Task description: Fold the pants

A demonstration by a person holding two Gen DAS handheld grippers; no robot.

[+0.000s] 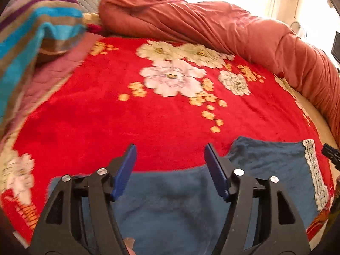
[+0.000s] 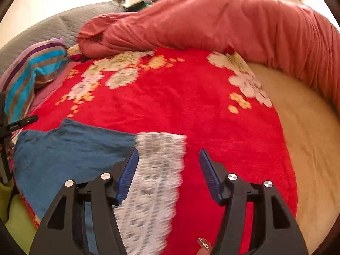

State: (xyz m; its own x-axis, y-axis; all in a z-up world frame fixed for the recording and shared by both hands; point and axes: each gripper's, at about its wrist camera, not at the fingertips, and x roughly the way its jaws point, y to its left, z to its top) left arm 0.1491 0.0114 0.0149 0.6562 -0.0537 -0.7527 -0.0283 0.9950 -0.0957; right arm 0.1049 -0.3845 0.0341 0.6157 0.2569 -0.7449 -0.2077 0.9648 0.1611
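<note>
1. Your blue pants (image 1: 170, 193) lie spread flat on the red floral blanket (image 1: 165, 114) along the near edge of the bed, with the white lace hem (image 2: 155, 182) toward the right-hand side and the rest running left.
2. Your left hand-held gripper (image 1: 170, 170) hovers over the middle of the blue cloth, jaws spread wide with nothing between them.
3. Your right hand-held gripper (image 2: 167, 174) hangs above the lace hem, jaws likewise wide apart and empty; the lace sits between the blue pads (image 2: 127, 178) but I cannot tell whether they touch it.
4. This looks like the opening of the fold: the pants are laid out and no fold is visible in the part you can see.
5. The next move likely calls for lowering the right gripper to pinch the lace hem while the left takes an edge of the blue cloth, then carrying one end across over the other.
6. The rolled pink duvet (image 1: 212, 23) and striped pillow (image 1: 31, 31) sit toward the far edge, well apart from your work.
</note>
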